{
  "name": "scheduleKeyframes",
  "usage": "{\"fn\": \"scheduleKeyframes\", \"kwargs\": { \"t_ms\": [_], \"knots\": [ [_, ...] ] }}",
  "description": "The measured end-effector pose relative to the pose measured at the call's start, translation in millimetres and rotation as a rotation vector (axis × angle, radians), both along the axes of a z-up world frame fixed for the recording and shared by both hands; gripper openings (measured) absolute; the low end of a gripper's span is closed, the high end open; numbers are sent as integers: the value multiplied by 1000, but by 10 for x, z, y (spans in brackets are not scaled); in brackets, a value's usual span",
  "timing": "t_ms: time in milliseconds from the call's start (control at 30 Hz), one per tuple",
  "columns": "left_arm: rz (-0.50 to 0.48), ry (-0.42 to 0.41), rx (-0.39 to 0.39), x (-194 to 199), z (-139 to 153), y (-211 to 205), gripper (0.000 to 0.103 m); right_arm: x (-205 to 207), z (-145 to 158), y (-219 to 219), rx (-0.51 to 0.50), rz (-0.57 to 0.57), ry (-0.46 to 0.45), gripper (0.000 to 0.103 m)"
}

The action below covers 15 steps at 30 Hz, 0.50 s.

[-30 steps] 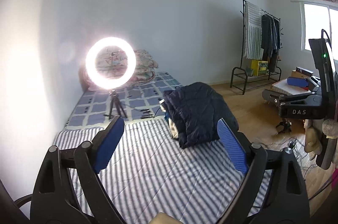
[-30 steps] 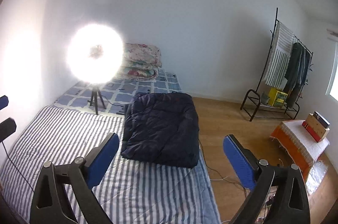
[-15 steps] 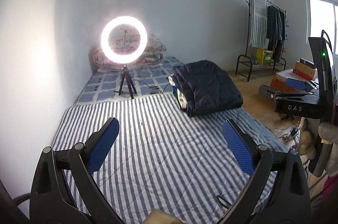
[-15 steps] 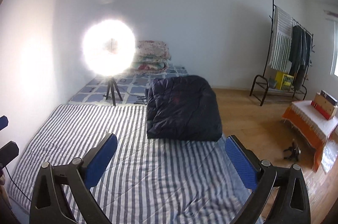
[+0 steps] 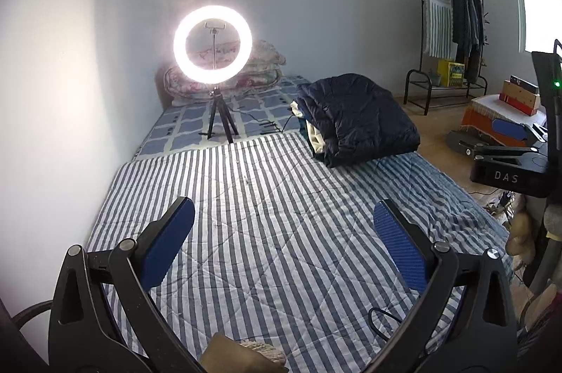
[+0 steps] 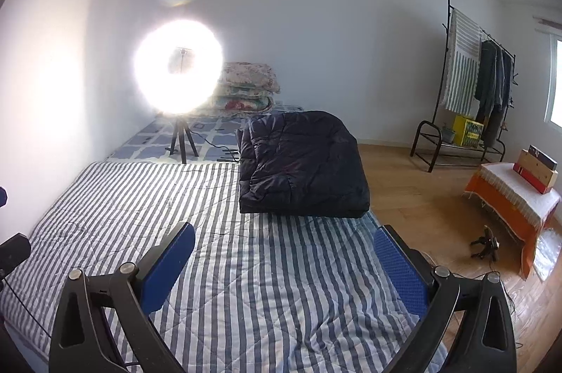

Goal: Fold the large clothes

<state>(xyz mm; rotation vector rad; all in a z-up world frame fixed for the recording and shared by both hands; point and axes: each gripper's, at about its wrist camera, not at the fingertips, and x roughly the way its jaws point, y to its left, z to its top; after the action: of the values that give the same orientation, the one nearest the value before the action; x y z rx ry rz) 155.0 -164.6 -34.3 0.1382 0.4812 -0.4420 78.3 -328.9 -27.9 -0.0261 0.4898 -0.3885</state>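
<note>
Blue pads: my left gripper (image 5: 283,221) is opening wide, and nothing is between its jaws.
Right gripper (image 6: 283,252): my jaws are spread wide too, with nothing in them.
Under my jaws: a striped quilt (image 5: 281,232) lies flat.
Coat (image 6: 302,162): dark and folded, far ahead of my right jaws, resting on the quilt's far edge.
From my left jaws: the coat (image 5: 354,120) is ahead and to the right.
Ring lamp (image 5: 212,43): bright, far ahead and to the left, on a small stand.
Rack (image 6: 470,84): far off to the right, with clothes hanging.
</note>
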Motion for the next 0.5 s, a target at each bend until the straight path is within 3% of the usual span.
{"fn": "scheduleKeyframes", "kwargs": {
  "t_ms": [500],
  "knots": [
    [9, 12, -17, 37, -62, 32, 103, -16, -46, 16, 26, 10, 2, 103]
  ]
}}
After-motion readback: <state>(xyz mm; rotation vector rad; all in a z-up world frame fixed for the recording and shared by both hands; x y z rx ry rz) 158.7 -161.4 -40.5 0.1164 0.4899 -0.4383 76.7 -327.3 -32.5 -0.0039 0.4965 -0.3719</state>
